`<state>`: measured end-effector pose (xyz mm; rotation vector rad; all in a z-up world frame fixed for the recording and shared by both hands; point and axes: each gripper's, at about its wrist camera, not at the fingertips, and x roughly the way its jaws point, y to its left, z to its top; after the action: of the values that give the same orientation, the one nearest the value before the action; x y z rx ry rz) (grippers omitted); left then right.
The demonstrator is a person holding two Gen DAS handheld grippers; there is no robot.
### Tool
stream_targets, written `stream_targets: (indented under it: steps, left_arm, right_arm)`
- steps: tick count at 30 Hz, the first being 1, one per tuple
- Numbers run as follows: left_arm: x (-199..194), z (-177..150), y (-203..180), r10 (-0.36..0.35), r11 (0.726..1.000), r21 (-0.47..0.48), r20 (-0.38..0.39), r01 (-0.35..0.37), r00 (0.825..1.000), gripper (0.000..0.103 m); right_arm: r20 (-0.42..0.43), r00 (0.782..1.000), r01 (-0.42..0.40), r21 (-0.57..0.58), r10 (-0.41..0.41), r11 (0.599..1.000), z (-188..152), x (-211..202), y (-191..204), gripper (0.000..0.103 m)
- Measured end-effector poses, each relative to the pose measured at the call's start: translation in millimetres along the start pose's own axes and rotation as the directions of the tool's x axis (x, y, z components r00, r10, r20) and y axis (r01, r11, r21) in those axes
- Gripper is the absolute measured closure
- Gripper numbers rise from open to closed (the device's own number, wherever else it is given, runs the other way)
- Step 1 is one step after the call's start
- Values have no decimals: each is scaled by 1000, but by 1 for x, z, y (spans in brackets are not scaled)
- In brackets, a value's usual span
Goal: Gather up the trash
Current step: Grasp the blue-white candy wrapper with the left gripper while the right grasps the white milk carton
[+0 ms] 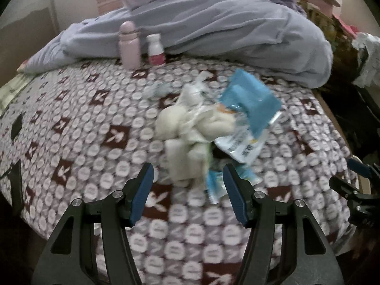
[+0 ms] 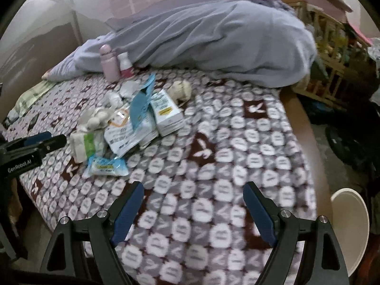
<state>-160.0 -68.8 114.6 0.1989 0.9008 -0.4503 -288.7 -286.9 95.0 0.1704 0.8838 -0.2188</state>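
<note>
A heap of trash lies on the patterned bedspread (image 1: pixel 83 142): crumpled white tissues (image 1: pixel 190 123), a torn blue wrapper (image 1: pixel 249 99), a white-and-blue pouch (image 1: pixel 239 144) and a small blue wipes packet (image 2: pixel 106 166). In the right wrist view the heap also holds a white carton (image 2: pixel 166 111) and a green-and-white pack (image 2: pixel 86 144). My left gripper (image 1: pixel 187 178) is open, just short of the heap, with tissues between its fingertips' line. My right gripper (image 2: pixel 193 194) is open and empty over bare bedspread (image 2: pixel 225 154), to the right of the heap.
A pink bottle (image 1: pixel 129 45) and a small white bottle with a red label (image 1: pixel 155 49) stand at the back by a rumpled lilac duvet (image 1: pixel 225 30). A wooden crib rail (image 2: pixel 327 47) and clutter lie right of the bed. A white round object (image 2: pixel 349 225) sits at the lower right.
</note>
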Motion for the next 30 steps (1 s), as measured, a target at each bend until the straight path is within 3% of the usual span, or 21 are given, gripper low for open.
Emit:
stream_targets:
  steps: [5, 8, 13, 20, 28, 30]
  left_arm:
    - [8, -12, 6, -29, 1000, -3, -35, 29, 999, 44]
    - [12, -19, -1, -83, 996, 17, -44, 84, 996, 44]
    - [19, -27, -28, -165, 978, 122, -37, 168, 986, 44]
    - [44, -26, -67, -148, 922, 354, -52, 157, 988, 44]
    - [80, -17, -71, -122, 889, 426, -137, 170, 983, 44]
    - [83, -17, -71, -137, 880, 433, -164, 196, 977, 50]
  right_arm:
    - [-28, 999, -23, -17, 22, 1000, -1, 14, 11, 19]
    - [-36, 999, -26, -22, 25, 999, 1, 20, 14, 19]
    - [-38, 999, -18, -26, 17, 999, 6, 24, 13, 19]
    - [-55, 998, -7, 5, 7, 1000, 6, 31, -4, 19]
    - [-54, 999, -2, 10, 3, 1000, 21, 38, -14, 19]
    - [-49, 999, -4, 11, 4, 1000, 25, 40, -15, 19]
